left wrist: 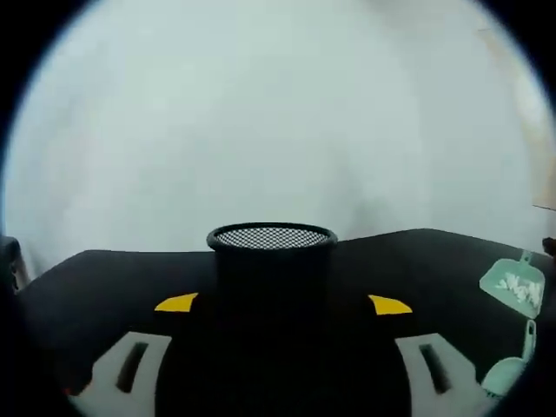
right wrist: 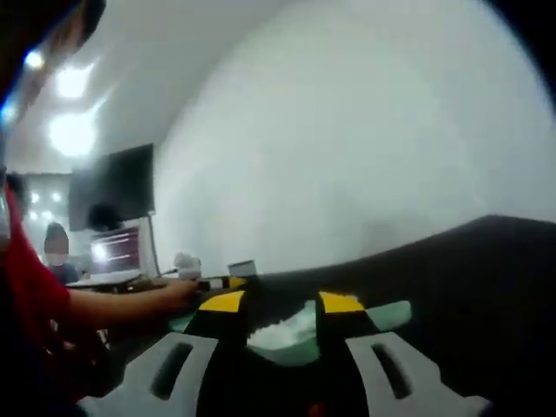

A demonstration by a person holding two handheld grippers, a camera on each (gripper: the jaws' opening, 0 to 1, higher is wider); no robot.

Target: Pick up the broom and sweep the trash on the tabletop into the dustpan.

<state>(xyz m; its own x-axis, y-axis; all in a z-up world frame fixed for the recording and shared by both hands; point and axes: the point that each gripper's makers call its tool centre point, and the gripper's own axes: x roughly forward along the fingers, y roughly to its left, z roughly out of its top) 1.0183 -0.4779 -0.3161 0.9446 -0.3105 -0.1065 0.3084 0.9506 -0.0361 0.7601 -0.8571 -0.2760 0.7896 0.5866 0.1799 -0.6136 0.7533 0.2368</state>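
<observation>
Green dustpan (right wrist: pixel 295 334) between right gripper (right wrist: pixel 282 304) jaws

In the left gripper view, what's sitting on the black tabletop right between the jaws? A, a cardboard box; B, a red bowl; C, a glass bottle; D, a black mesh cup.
D: a black mesh cup with a round netted top stands on the tabletop, centred ahead of the left gripper.

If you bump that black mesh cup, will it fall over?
The mesh cup stands upright on the black tabletop, and looks about as wide as tall, so it probably slides before tipping. Being see-through mesh, it's likely light. Once over, its round wall would probably roll.
</observation>
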